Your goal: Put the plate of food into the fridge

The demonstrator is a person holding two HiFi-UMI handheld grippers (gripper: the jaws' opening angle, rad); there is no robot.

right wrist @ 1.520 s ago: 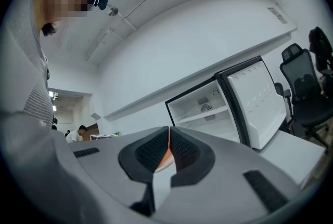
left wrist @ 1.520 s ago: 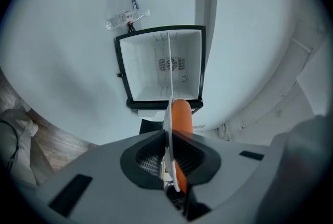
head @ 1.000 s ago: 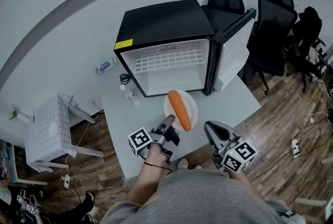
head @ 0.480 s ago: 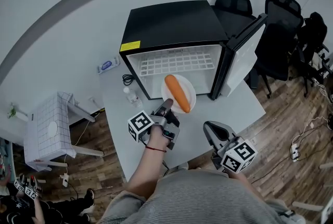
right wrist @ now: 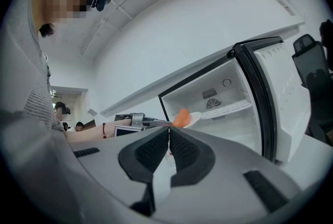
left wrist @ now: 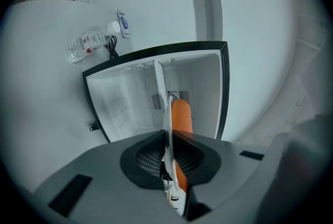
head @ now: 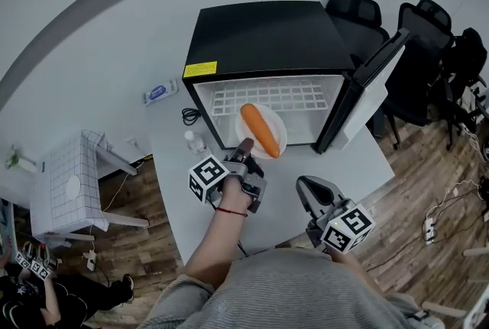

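White plate (head: pixel 280 126) in left gripper (head: pixel 245 146); fridge (head: pixel 260 33) open.

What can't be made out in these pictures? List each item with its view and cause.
Print on the small yellow label of the black boxy fridge: head view, too small.
Top of the white round plate: hidden in the left gripper view, which shows it edge-on; jaws of the left gripper cover its gripped rim.
Space under the fridge's white wire shelf: head view, partly hidden by plate and long orange carrot.
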